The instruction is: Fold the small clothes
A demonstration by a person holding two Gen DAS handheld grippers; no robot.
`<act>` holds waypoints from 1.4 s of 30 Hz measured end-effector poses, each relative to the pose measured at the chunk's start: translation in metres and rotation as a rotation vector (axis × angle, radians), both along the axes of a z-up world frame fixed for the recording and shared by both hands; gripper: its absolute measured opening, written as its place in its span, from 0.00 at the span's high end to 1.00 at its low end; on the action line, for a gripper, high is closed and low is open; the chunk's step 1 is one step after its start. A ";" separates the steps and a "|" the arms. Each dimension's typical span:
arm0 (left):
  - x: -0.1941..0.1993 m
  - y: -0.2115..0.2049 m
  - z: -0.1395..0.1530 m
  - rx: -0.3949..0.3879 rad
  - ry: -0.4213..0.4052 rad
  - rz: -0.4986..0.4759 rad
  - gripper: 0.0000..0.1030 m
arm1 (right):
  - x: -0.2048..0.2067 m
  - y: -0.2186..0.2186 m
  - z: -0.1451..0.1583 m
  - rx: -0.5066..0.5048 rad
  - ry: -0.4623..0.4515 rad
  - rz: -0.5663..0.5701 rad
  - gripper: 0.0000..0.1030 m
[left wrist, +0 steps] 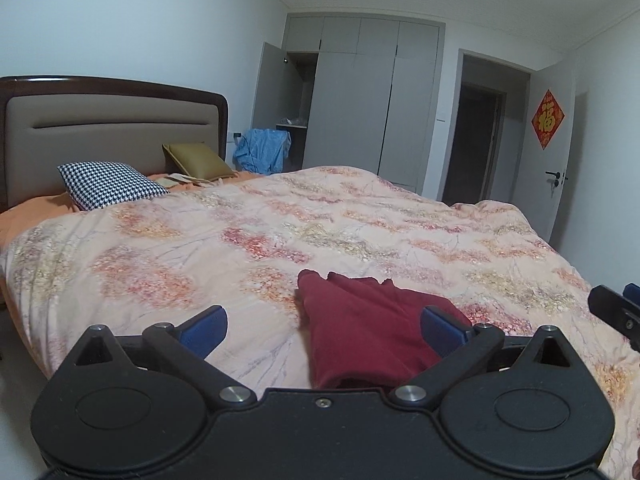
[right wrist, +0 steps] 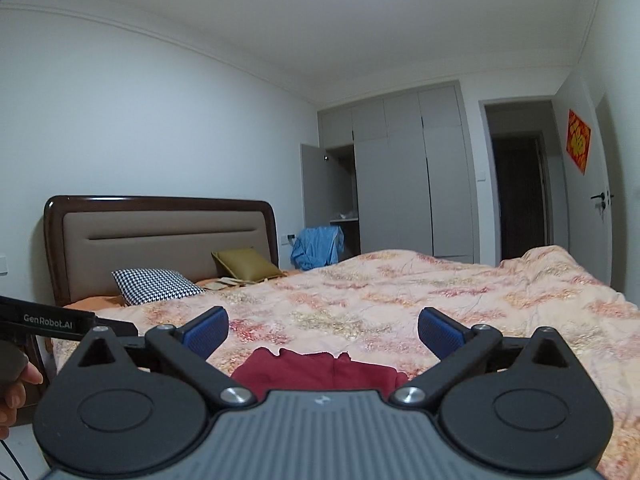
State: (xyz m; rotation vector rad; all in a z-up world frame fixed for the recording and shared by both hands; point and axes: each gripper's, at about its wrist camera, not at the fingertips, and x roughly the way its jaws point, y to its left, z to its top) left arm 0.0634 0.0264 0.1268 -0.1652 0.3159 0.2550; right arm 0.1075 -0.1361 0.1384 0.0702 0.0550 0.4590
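Hovering level, both grippers [left wrist: 322, 330] [right wrist: 323, 330] apparently empty.

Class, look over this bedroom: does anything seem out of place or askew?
Yes. One wardrobe door hangs open, with blue clothing draped untidily below. The red garment on the bed lies rumpled.

A dark red garment [left wrist: 360, 332] is lying on a peach quilt [left wrist: 280, 232] that is showing red, orange and yellow leafy blotches. An orange sheet [left wrist: 36, 208] is peeking out beside a black-and-white houndstooth pillow [left wrist: 112, 184] and an olive-gold cushion [left wrist: 198, 158]. The headboard [left wrist: 112, 120] is showing beige padding in a dark brown frame. Blue cloth [left wrist: 262, 150] is hanging by grey wardrobe doors [left wrist: 360, 100]. Both grippers' pads [right wrist: 440, 330] are showing blue on black.
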 end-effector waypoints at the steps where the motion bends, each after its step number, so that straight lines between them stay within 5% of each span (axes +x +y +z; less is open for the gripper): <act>1: -0.006 -0.001 -0.001 0.002 -0.004 0.004 0.01 | -0.007 -0.002 0.000 0.002 -0.003 -0.005 0.00; 9: -0.036 -0.003 -0.030 -0.010 0.039 -0.011 0.01 | -0.048 -0.012 -0.017 -0.002 0.010 -0.057 0.00; 23: -0.042 -0.014 -0.109 0.045 0.080 0.023 0.01 | -0.070 -0.012 -0.094 -0.015 0.055 -0.153 0.00; 42: -0.036 -0.017 -0.120 0.066 0.105 0.001 0.01 | -0.055 -0.020 -0.123 0.002 0.140 -0.195 0.00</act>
